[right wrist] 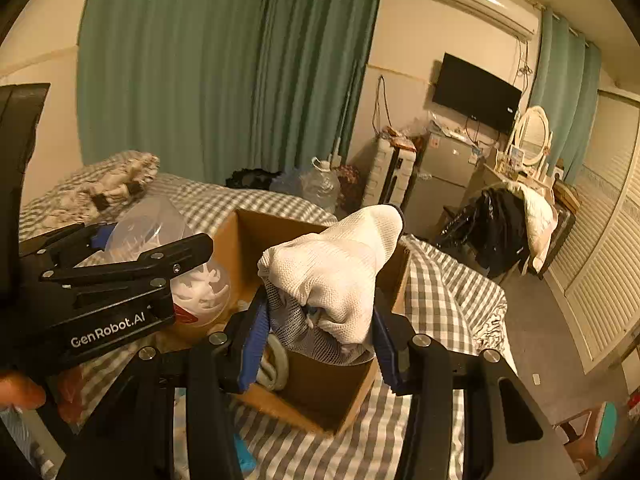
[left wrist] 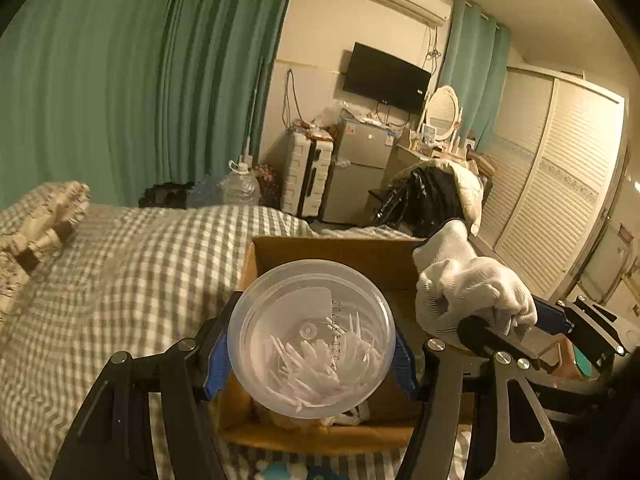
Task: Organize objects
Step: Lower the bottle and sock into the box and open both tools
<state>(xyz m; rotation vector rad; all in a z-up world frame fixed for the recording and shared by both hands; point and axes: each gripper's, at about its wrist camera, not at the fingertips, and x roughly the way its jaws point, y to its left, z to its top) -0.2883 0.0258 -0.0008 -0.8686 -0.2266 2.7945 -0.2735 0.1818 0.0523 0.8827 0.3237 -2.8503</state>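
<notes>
My left gripper (left wrist: pixel 312 364) is shut on a clear round plastic container (left wrist: pixel 312 340) with several white sticks inside, held over an open cardboard box (left wrist: pixel 332 252) on the bed. It also shows in the right wrist view (right wrist: pixel 160 232). My right gripper (right wrist: pixel 320 336) is shut on a bundled white mesh cloth (right wrist: pixel 336 272), held over the same cardboard box (right wrist: pixel 240 248), whose right part is visible below. The cloth also shows in the left wrist view (left wrist: pixel 464 280).
The box stands on a grey-and-white checked bed cover (left wrist: pixel 120 280). A crumpled blanket (left wrist: pixel 40 224) lies at the far left. Beyond the bed are water jugs (left wrist: pixel 240 184), a suitcase (left wrist: pixel 306 176), a small fridge (left wrist: pixel 360 172) and a chair heaped with clothes (left wrist: pixel 432 192).
</notes>
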